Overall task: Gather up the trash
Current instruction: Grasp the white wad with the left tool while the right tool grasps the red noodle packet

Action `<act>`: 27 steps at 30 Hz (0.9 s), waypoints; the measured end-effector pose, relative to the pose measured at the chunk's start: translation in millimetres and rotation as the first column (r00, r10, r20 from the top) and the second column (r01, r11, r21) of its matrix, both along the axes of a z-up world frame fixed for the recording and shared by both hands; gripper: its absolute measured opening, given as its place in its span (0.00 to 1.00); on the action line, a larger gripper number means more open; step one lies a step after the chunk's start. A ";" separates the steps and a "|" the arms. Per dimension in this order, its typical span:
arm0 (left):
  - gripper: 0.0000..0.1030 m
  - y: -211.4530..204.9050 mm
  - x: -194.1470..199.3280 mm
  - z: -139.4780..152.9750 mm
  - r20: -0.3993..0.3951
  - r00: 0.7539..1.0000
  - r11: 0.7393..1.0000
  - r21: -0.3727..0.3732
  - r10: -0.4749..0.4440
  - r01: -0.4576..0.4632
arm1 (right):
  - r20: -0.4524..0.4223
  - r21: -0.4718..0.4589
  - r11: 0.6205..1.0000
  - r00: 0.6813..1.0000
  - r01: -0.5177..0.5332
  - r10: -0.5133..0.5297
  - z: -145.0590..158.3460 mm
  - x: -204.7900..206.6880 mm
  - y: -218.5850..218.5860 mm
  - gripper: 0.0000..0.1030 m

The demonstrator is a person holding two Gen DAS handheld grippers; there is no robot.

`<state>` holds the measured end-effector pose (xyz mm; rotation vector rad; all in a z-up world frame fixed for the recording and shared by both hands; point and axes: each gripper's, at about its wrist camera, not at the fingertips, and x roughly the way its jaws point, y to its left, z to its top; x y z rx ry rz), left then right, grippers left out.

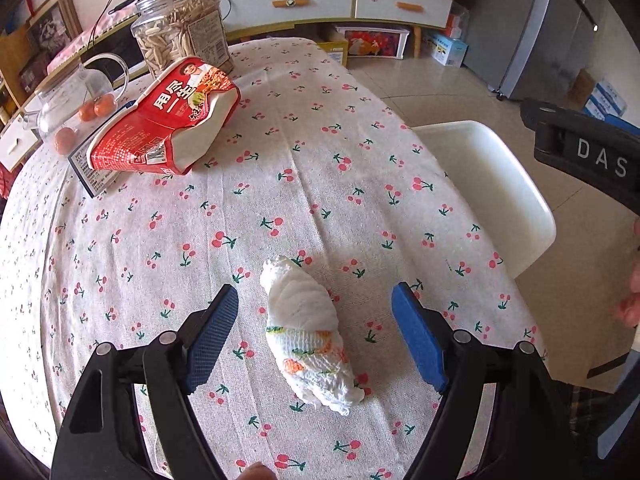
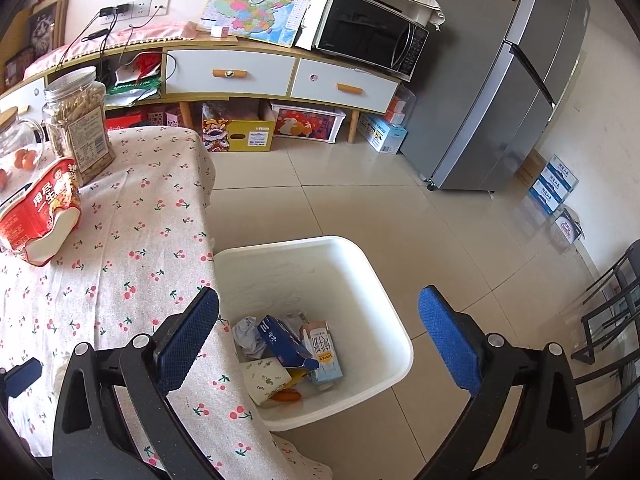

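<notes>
A crumpled white paper towel [image 1: 310, 334] with orange and green print lies on the cherry-patterned tablecloth [image 1: 280, 184]. My left gripper [image 1: 316, 320] hangs over it, open, its blue pads either side of the towel and apart from it. My right gripper [image 2: 320, 328] is open and empty above the white bin [image 2: 360, 264] on the floor beside the table. Inside the bin lie a crumpled tissue [image 2: 248, 338], a dark blue carton [image 2: 284, 342], a milk carton [image 2: 324, 350] and a small printed box [image 2: 266, 378]. The right gripper's body [image 1: 588, 152] shows at the right edge of the left wrist view.
A red snack bag [image 1: 168, 120] rests on a blue box at the back left of the table, by a clear jar of seeds [image 1: 184, 28] and a glass jug [image 1: 76, 100] with oranges. A sideboard [image 2: 280, 72], microwave [image 2: 372, 36], fridge [image 2: 500, 80] and black chair [image 2: 612, 320] surround the floor.
</notes>
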<state>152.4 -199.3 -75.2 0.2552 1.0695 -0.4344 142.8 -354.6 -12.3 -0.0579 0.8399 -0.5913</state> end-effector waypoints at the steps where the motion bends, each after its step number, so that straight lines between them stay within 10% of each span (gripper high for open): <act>1: 0.75 0.5 -0.8 -1.0 -0.005 1.000 1.000 0.000 -0.004 0.004 | 0.000 0.003 1.000 1.000 0.000 0.000 -0.4 1.5 1.3 0.93; 10: 0.72 5.7 -6.3 -10.9 -0.038 0.999 0.999 0.021 -0.027 0.027 | -0.007 0.020 1.000 1.000 -0.014 0.015 -2.4 13.9 14.7 0.93; 17: 0.39 12.0 -9.3 -11.9 -0.048 0.998 0.999 0.010 -0.042 0.043 | -0.015 0.043 0.999 1.000 -0.018 0.019 -4.8 22.1 22.6 0.93; 27: 0.39 40.5 -6.6 -0.9 -0.012 1.000 1.000 0.008 -0.017 0.017 | -0.011 0.077 0.996 0.999 -0.052 0.053 -6.3 43.9 52.1 0.93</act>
